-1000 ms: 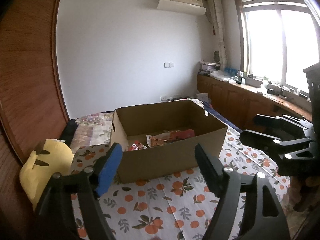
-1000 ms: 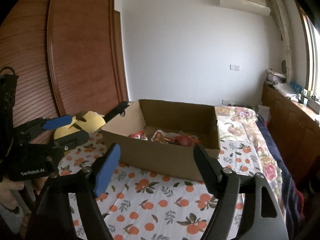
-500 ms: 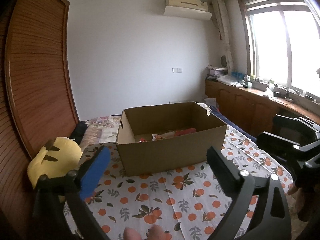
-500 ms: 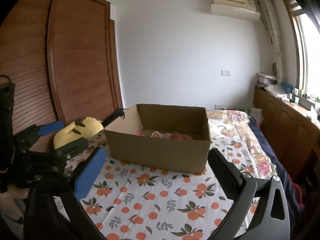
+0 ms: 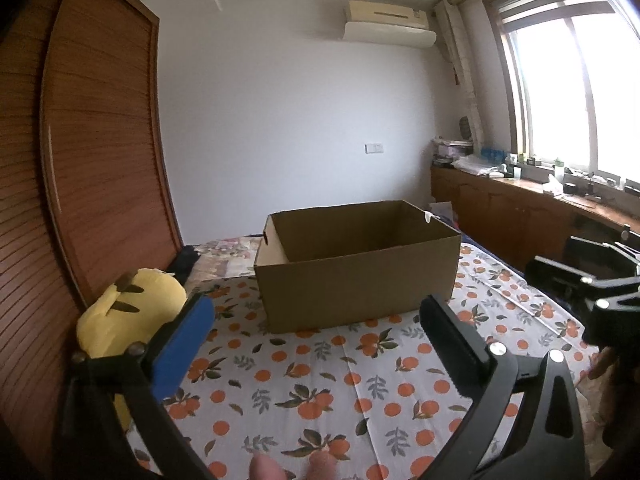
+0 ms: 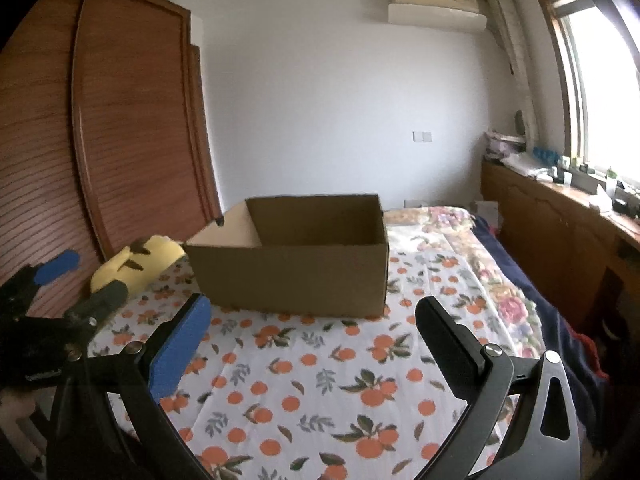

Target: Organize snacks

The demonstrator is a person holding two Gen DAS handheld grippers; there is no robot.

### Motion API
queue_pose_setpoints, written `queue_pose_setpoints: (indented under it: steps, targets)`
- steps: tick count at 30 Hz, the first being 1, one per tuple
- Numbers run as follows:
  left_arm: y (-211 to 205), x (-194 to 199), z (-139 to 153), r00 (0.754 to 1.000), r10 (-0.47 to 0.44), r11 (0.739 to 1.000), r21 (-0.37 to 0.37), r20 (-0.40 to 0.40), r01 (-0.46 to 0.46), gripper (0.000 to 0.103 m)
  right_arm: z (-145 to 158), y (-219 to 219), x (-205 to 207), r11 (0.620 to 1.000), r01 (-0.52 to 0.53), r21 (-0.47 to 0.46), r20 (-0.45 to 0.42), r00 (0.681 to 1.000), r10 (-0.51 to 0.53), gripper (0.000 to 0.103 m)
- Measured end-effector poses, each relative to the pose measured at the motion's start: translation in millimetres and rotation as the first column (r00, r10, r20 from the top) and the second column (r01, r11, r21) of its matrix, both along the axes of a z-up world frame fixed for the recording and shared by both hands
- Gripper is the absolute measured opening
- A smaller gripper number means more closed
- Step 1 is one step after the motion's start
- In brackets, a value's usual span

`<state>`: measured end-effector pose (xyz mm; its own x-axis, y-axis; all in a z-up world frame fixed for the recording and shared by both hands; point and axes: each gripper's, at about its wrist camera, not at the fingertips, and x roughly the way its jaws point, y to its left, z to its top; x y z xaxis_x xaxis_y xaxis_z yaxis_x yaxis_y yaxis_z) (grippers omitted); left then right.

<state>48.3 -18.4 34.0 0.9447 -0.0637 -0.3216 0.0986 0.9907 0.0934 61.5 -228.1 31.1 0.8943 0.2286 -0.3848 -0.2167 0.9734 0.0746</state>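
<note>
**Two open claws short of the box**

Both claws stood wide apart with nothing between their fingers. The left gripper (image 5: 316, 344) was opening; the right gripper (image 6: 312, 344) was fully spread. The box (image 5: 356, 268) sat upright mid-bed on the sheet (image 5: 328, 392), mouth up, long axis running left to right, its near wall facing both claws. Bare sheet lay between fingers and box. A plush (image 5: 128, 312) lay just left of it, by the wardrobe (image 5: 92, 160).
</note>
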Motion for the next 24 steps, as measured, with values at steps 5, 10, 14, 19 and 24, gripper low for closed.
queue_pose_setpoints:
  steps: [5, 10, 14, 19, 24]
  targets:
    - [-1.2, -11.0, -14.1, 1.0, 0.001, 1.0, 0.001, 0.011, -0.001, 0.103, -12.5, -5.5, -7.0, 1.0, 0.028, -0.003, -0.008, 1.0, -0.028, 0.103]
    - [-2.7, -17.7, -28.7, 1.0, 0.005, 1.0, -0.005, -0.001, -0.005, 0.103, -25.0, -9.9, -9.9, 0.999, 0.048, -0.002, -0.015, 0.999, -0.048, 0.103]
    - [3.3, -20.2, -36.2, 1.0, 0.029, 0.999, -0.026, -0.004, -0.029, 0.103, -33.8, -12.2, -12.8, 0.998, 0.063, -0.006, -0.018, 0.998, -0.064, 0.103]
    - [9.1, -25.3, -45.0, 0.996, 0.092, 0.996, -0.009, 0.017, -0.092, 0.103, -44.4, -13.8, -15.6, 0.998, 0.068, -0.013, -0.036, 0.997, -0.068, 0.103]
    - [10.9, -28.8, -50.8, 0.992, 0.12, 0.993, 0.01, 0.028, -0.121, 0.103, -48.4, -12.4, -19.5, 0.997, 0.071, -0.019, -0.031, 0.997, -0.072, 0.103]
